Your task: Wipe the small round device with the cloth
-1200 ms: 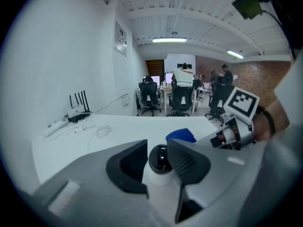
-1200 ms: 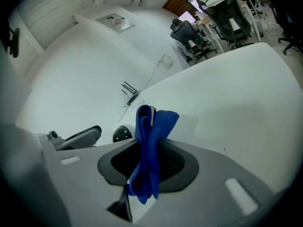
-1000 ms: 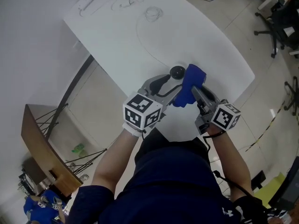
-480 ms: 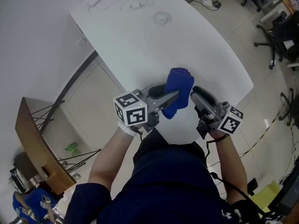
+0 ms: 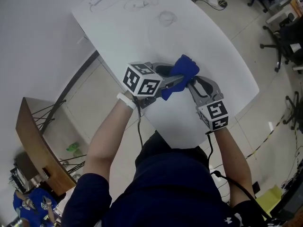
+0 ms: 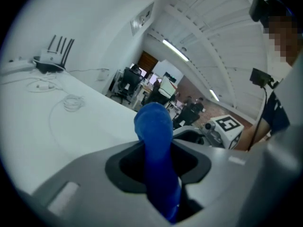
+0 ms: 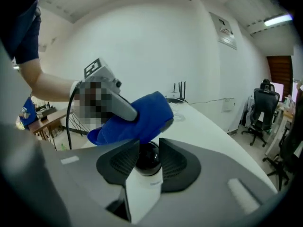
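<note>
1. A person's forearms (image 5: pixel 106 141) reach forward from a dark blue shirt (image 5: pixel 175 188); each hand carries tongs with a marker cube, the left cube (image 5: pixel 142 79) just beside the cloth and the right cube (image 5: pixel 213 116) nearer the person.
2. The right tongs (image 7: pixel 147 162) are clamped on the device (image 7: pixel 146 183), a small white body with a black dome on top; the ribbed pads press its two sides, the jaws having just been closing with the device between them.
3. The left tongs (image 6: pixel 158 162) stand narrow and pinch the blue cloth (image 6: pixel 152 126); the cloth runs up between the pads and bunches into a rounded wad past the tips.
4. In the right gripper view the wad lies over the top of the dome and seems to touch it; a grey finger of the left tongs crosses just above it.
5. In the head view both tongs meet over the near part of the white worktop (image 5: pixel 208 46), tips close together, with the cloth covering the device.
6. Farther along the worktop lies a thin cable (image 5: pixel 165 18) with a small coil; at the far end stands a router (image 6: pixel 52 56) with upright antennas.
7. Beyond the worktop, on the floor to the right, stand black chairs (image 5: pixel 284 27).
</note>
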Demonstrator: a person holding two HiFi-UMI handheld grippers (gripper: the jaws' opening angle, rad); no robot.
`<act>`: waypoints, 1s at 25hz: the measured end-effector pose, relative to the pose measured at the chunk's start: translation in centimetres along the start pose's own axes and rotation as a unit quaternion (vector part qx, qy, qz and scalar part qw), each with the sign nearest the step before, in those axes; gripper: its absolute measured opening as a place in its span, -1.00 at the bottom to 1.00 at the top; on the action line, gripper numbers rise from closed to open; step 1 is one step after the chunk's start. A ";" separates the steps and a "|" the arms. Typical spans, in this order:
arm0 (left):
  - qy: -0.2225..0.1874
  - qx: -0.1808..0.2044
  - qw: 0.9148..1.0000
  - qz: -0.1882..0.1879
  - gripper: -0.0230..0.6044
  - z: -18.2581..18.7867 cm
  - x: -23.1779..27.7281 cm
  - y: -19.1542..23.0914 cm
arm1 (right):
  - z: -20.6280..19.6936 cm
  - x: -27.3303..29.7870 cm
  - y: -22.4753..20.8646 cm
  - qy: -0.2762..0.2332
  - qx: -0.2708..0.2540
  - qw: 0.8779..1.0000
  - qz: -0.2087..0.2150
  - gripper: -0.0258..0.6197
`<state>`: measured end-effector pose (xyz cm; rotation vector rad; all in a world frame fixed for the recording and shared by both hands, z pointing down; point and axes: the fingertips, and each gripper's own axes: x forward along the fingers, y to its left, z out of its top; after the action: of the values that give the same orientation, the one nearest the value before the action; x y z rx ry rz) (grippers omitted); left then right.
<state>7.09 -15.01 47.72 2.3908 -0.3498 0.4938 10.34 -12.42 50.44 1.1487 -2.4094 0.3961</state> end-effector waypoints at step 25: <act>-0.181 -0.132 0.973 0.052 -0.47 0.5 -3.3 -2.1 | -0.9 0.7 0.0 -0.014 0.053 0.998 0.029 -0.53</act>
<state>5.09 -13.34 44.77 2.2016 -0.6612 0.0452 10.18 -12.57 51.56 1.1377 -2.4770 0.5365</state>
